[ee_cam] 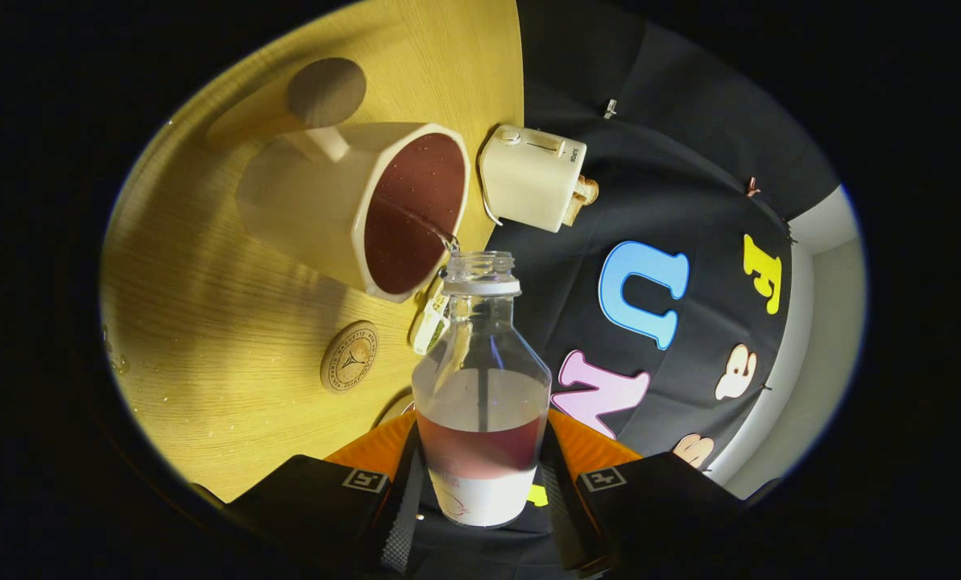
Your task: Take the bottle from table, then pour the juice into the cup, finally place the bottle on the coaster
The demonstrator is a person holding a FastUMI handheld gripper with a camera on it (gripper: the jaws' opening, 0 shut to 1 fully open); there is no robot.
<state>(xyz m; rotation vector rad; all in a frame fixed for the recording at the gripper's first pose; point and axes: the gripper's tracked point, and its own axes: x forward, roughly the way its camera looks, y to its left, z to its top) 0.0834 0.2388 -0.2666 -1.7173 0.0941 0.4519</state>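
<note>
Clear bottle (pixel 481 387), dark-red juice inside

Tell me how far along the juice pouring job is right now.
Done: the bottle is off the table, clamped between the gripper fingers. In hand: it is tipped, a thin stream running from its mouth into the cup, which already holds plenty of red juice; some juice remains in the bottle. Left: finish pouring, then set the bottle on the round coaster, which lies bare beside the cup.

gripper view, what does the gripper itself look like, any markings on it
The gripper has two blocky fingers, each carrying a small square black-and-white marker tag on its upper face. Ribbed, ridged panels sit behind them, flaring outward on either side. The inner pad faces look finely textured. No cables are visible.
</note>
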